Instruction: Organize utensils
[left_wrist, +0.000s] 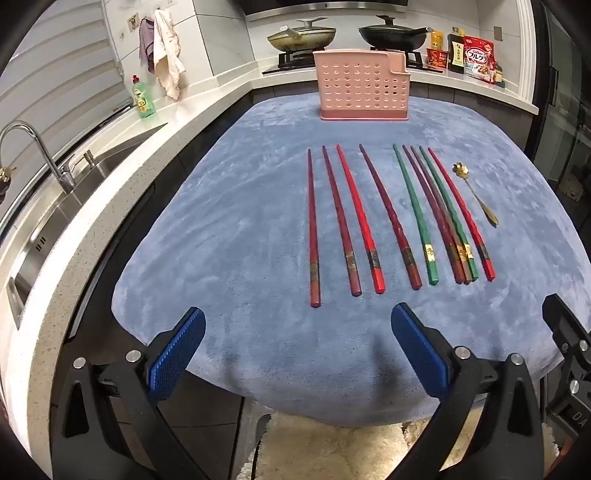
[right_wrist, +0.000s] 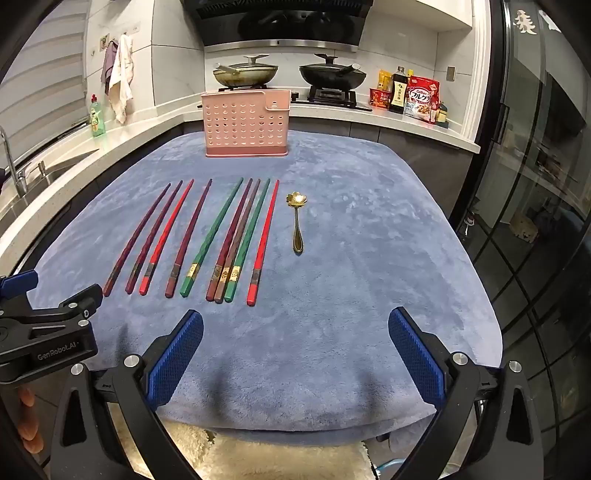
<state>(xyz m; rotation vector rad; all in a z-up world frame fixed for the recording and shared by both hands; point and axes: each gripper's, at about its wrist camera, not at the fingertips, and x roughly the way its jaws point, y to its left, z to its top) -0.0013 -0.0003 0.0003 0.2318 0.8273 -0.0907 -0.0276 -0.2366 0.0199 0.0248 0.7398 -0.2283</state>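
Note:
Several red, maroon and green chopsticks (left_wrist: 402, 218) lie side by side on a blue cloth (left_wrist: 258, 229); they also show in the right wrist view (right_wrist: 207, 240). A small gold spoon (left_wrist: 476, 195) with a flower-shaped bowl lies right of them, and it also shows in the right wrist view (right_wrist: 296, 221). A pink perforated utensil holder (left_wrist: 364, 90) stands upright at the far edge, also in the right wrist view (right_wrist: 245, 125). My left gripper (left_wrist: 297, 325) is open and empty, near the cloth's front edge. My right gripper (right_wrist: 295, 326) is open and empty there too.
A sink with a faucet (left_wrist: 44, 162) and a green soap bottle (left_wrist: 142, 98) are on the counter at left. Two pans (right_wrist: 288, 72) sit on the stove behind the holder. Food packets (right_wrist: 417, 96) stand at back right. A glass door (right_wrist: 535, 184) is at right.

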